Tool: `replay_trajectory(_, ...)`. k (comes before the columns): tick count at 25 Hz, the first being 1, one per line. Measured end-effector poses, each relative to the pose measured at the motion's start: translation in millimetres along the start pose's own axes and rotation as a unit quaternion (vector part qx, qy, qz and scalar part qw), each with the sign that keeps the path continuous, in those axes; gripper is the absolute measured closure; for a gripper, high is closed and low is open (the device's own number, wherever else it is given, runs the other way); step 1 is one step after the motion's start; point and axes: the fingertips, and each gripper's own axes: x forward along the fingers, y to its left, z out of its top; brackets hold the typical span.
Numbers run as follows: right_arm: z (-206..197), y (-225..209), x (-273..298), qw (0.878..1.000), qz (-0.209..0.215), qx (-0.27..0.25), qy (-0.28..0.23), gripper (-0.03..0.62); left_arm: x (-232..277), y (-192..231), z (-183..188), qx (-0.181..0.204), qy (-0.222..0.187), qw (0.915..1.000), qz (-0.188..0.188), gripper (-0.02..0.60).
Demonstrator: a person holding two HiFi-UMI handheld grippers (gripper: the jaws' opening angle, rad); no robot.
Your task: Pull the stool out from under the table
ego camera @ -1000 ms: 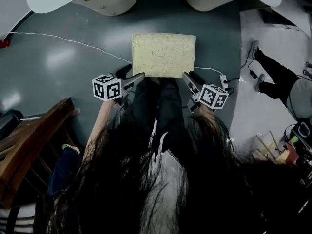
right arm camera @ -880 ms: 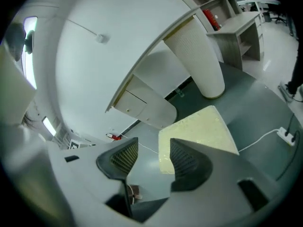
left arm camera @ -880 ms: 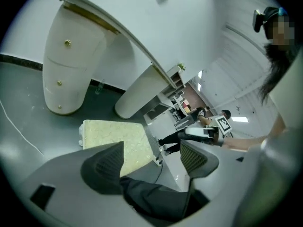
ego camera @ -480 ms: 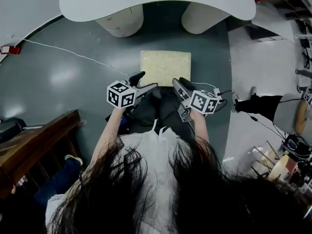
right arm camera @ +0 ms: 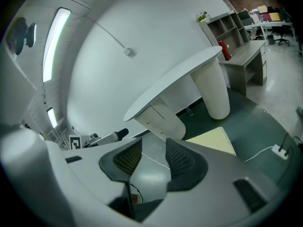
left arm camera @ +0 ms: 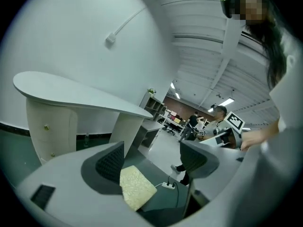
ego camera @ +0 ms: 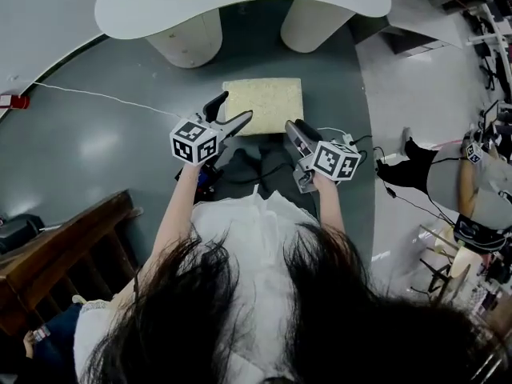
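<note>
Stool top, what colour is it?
Pale yellow, with a fine speckled pattern. The stool shows best in the head view.

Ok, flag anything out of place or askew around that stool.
Nothing stands out. The stool stands level, clear of the table, and its top looks intact. Only a power strip lies loose beside it.

L hand-held gripper (ego camera: 232, 109) agape, empty; R hand-held gripper (ego camera: 294, 128) narrowing, prob. empty.
</note>
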Motion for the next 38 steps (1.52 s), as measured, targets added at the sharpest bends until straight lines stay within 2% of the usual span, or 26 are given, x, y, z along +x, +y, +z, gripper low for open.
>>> replay_trajectory(5, -3.2, 7.1, -14.0, 1.000, -0.007, -0.030, 0.001, 0.465, 6.2, -2.4, -14.5, -0.001, 0.008, 0.9999, 0.007, 0.202)
replay_trajectory(10, -3.6, 12.2, -18.5, 0.998, -0.004, -0.055, 0.007, 0.502, 13.1, 0.8, -31.9, -0.023, 0.013, 0.9996, 0.011, 0.201)
replay_trajectory(15, -16.9, 13.1, -45.0, 0.997, 0.012, -0.081, 0.011, 0.528, 18.7, -20.1, -39.5, -0.040, -0.014, 0.9988, 0.023, 0.201)
replay_trajectory(18, -32.0, 10.7, -69.4, 0.995, 0.020, -0.097, 0.015, 0.533, 22.6, -40.3, -33.0, -0.020, -0.040, 0.9986, 0.027, 0.201)
replay_trajectory(23, -54.1, -3.3, -116.5, 0.993, 0.035, -0.113, 0.018, 0.534, 35.3, -87.8, -4.5, 0.054, -0.036, 0.9979, 0.008, 0.201)
replay_trajectory(29, -87.0, -13.5, -170.3, 0.989, 0.064, -0.135, 0.023, 0.534, 15.0, -182.6, -10.5, 0.096, 0.005, 0.9952, -0.017, 0.202)
replay_trajectory(33, -102.9, -11.1, -196.3, 0.986, 0.089, -0.142, 0.019, 0.534, -8.9, -242.1, -37.3, 0.103, 0.018, 0.9944, -0.015, 0.202)
replay_trajectory(38, -115.0, 2.9, -209.6, 0.981, 0.119, -0.154, 0.012, 0.534, -34.0, -280.9, -75.6, 0.083, 0.022, 0.9963, -0.005, 0.210)
